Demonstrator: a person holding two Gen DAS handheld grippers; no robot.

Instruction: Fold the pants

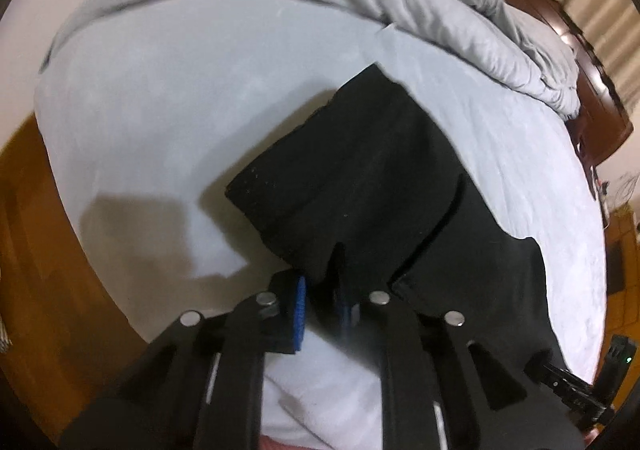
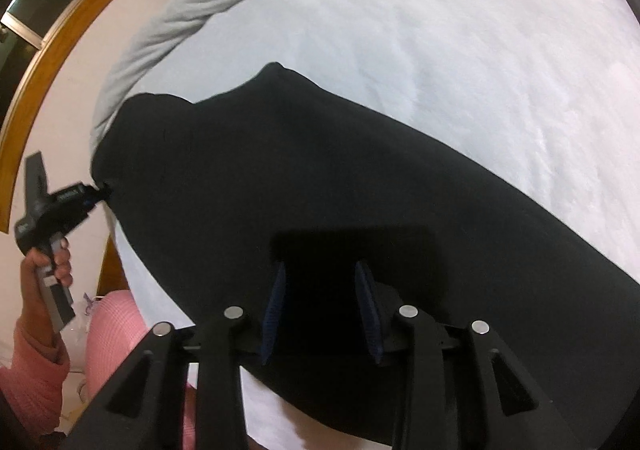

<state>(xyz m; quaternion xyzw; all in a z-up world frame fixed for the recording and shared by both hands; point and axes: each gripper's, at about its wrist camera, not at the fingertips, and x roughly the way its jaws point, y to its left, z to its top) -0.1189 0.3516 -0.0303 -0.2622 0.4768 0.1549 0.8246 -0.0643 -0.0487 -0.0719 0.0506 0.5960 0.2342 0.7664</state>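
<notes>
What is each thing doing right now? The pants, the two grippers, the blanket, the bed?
black pants: lying on the bed, one end lifted and folded over.
left gripper: shut on the pants' edge.
right gripper: open, fingers over the dark cloth, not pinching.
grey blanket: bunched up along the far side.
bed sheet: spread out under the pants.

Pants (image 1: 360, 170) on the bed (image 1: 160, 90), bunched duvet (image 1: 440, 2) along its far edge.
</notes>
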